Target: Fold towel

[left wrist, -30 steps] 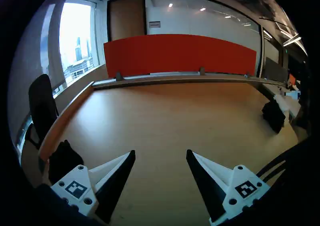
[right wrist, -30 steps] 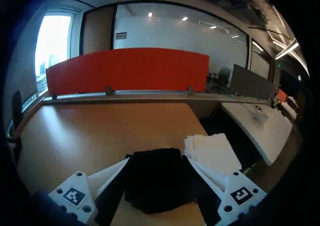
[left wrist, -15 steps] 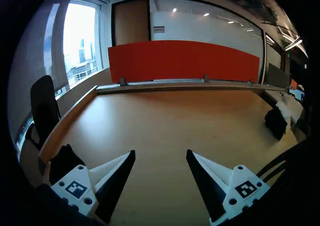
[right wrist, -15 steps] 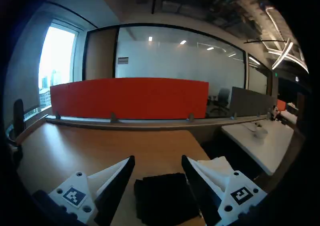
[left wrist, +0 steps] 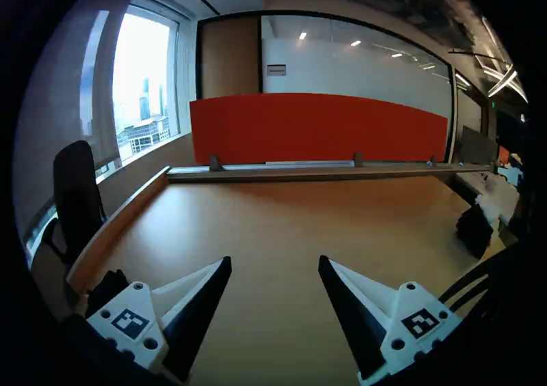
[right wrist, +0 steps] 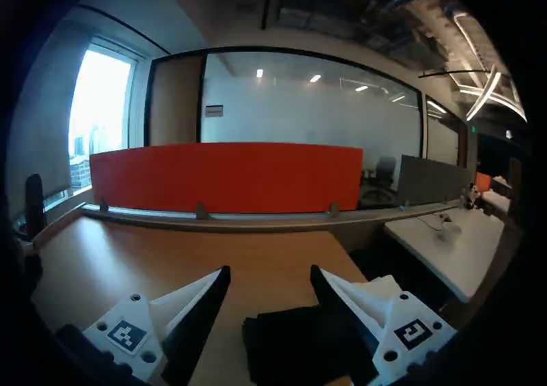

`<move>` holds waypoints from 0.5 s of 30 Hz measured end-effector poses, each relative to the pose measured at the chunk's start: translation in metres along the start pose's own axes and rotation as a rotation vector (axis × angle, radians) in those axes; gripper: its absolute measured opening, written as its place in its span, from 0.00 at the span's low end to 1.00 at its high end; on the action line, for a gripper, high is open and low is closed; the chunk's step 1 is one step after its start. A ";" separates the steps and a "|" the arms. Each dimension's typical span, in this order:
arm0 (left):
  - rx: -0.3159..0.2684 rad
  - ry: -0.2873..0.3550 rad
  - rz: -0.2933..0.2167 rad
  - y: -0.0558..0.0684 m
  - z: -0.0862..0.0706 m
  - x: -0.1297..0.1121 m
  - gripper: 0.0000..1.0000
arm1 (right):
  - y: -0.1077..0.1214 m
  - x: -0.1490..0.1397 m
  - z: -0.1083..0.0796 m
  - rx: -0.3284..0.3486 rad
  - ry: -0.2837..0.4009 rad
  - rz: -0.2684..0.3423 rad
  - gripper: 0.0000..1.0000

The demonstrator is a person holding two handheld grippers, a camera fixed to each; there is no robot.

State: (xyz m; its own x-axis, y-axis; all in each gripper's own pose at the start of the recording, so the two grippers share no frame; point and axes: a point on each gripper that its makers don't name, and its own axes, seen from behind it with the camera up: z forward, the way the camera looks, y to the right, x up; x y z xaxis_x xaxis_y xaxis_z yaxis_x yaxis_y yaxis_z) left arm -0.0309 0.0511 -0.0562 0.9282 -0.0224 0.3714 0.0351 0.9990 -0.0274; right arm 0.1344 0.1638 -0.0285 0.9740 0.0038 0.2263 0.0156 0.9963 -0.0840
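In the right gripper view a folded black towel (right wrist: 301, 341) lies on the wooden table (right wrist: 171, 263) just below and ahead of my right gripper (right wrist: 269, 270), which is open and hovers above it without touching. A stack of white towels (right wrist: 379, 285) sits beside it, partly hidden by the right finger. My left gripper (left wrist: 273, 259) is open over bare table (left wrist: 287, 222) with nothing between its fingers. Far to its right, at the table's edge, the same black towel (left wrist: 474, 230) and the white stack (left wrist: 498, 200) show small.
A red divider panel (left wrist: 318, 128) runs along the table's far edge. A black chair (left wrist: 74, 195) stands at the left by the window, and a dark object (left wrist: 106, 289) sits at the table's near left corner. A white desk (right wrist: 451, 249) lies to the right.
The right gripper has risen and tipped up; the black towel that lay between its fingers now sits lower and clear of them. The left gripper view has tipped up slightly.
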 end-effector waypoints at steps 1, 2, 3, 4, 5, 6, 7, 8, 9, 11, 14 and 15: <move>-0.003 0.009 0.001 0.000 0.002 0.005 0.94 | -0.001 0.001 0.001 0.000 0.002 0.000 0.90; -0.006 0.017 0.003 -0.001 0.004 0.009 0.94 | -0.003 0.002 0.002 -0.001 0.005 0.001 0.90; -0.007 0.026 0.004 -0.001 0.006 0.013 0.94 | -0.004 0.004 0.002 0.000 0.007 0.003 0.90; -0.007 0.037 0.007 -0.002 0.008 0.018 0.94 | -0.007 0.005 0.003 0.001 0.010 0.005 0.90; -0.007 0.046 0.010 -0.003 0.010 0.022 0.94 | -0.009 0.007 0.003 0.002 0.013 0.008 0.90; -0.008 0.056 0.011 -0.004 0.012 0.026 0.94 | -0.013 0.009 0.003 0.005 0.016 0.010 0.90; -0.009 0.066 0.013 -0.004 0.014 0.031 0.94 | -0.017 0.010 0.003 0.011 0.018 0.012 0.90; -0.011 0.075 0.014 -0.004 0.016 0.035 0.94 | -0.021 0.012 0.003 0.015 0.021 0.014 0.90; -0.011 0.084 0.013 -0.005 0.017 0.039 0.94 | -0.024 0.013 0.004 0.020 0.024 0.015 0.90; -0.011 0.101 0.011 -0.007 0.020 0.046 0.94 | -0.033 0.017 0.004 0.030 0.030 0.014 0.90; -0.010 0.125 0.006 -0.009 0.025 0.056 0.94 | -0.044 0.023 0.005 0.035 0.043 0.010 0.90; -0.010 0.131 0.005 -0.010 0.026 0.059 0.94 | -0.048 0.025 0.005 0.037 0.045 0.009 0.90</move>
State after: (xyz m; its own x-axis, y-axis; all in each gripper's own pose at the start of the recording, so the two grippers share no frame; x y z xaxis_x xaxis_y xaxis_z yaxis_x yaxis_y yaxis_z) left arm 0.0143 0.0405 -0.0098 0.9689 -0.0232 0.2464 0.0337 0.9987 -0.0384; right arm 0.1566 0.1167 -0.0141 0.9833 0.0095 0.1815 -0.0006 0.9988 -0.0495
